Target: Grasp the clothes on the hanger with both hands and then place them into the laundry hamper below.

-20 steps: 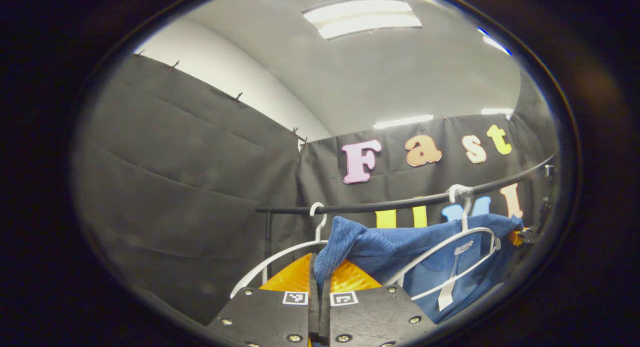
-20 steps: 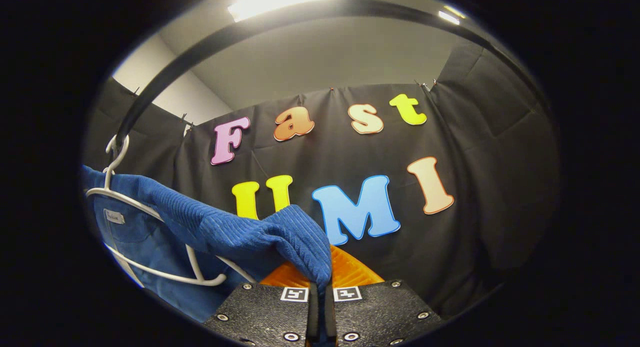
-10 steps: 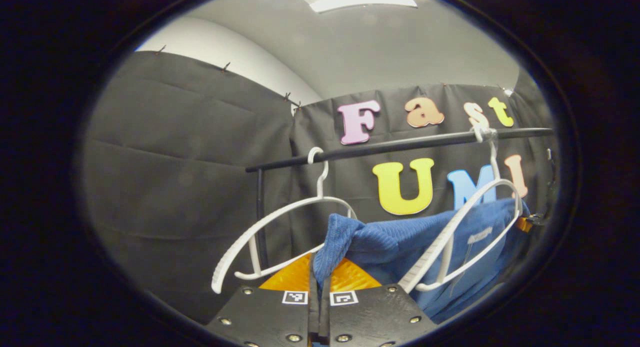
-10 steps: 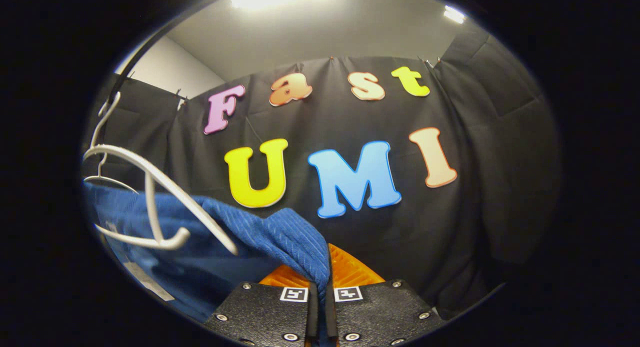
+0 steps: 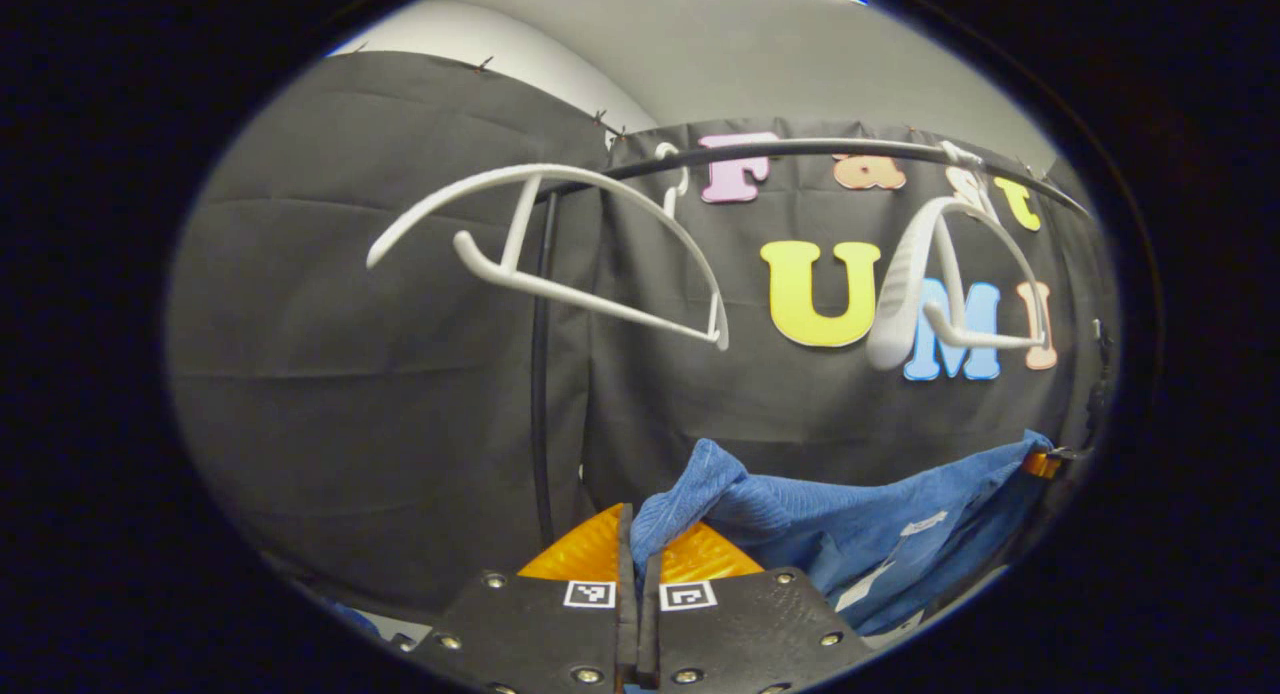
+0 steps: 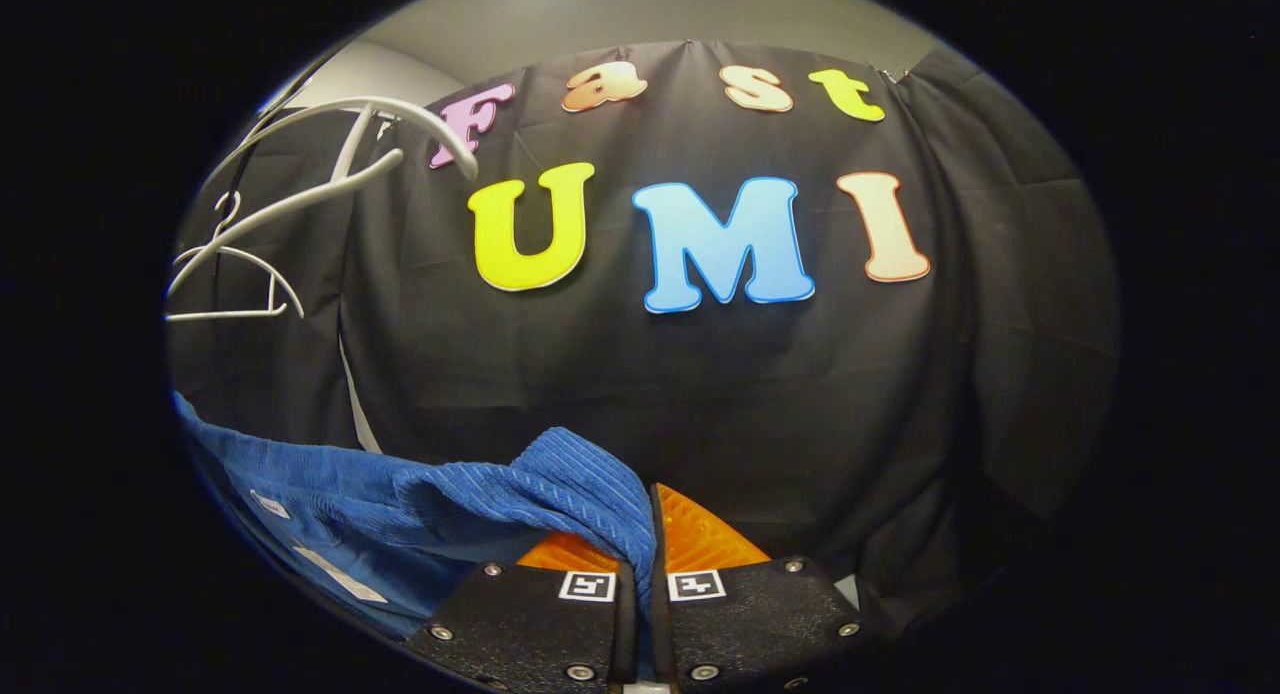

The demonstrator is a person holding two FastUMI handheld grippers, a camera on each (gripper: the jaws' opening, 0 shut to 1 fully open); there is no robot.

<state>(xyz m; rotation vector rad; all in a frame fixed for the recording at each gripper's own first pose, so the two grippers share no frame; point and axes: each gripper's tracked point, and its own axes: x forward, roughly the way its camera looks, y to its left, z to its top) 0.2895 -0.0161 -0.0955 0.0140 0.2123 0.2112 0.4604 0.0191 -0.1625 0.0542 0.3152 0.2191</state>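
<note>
Blue garment (image 5: 850,519) pinched in each closed hand-held gripper (image 5: 635,564) (image 6: 640,564); black rail (image 5: 800,152) in left gripper view.

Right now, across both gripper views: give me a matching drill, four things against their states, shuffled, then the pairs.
Things:
1. blue garment
2. near hanger
3. rail
4. left gripper

States:
A. bare, hooked on the rail
B. shut on blue cloth
C. off the hangers, stretched between the two grippers
D. black, running along the top with both hangers on it

Pairs: 1-C, 2-A, 3-D, 4-B. The right gripper is pinching the garment's other end, and the far hanger is bare too.
</note>
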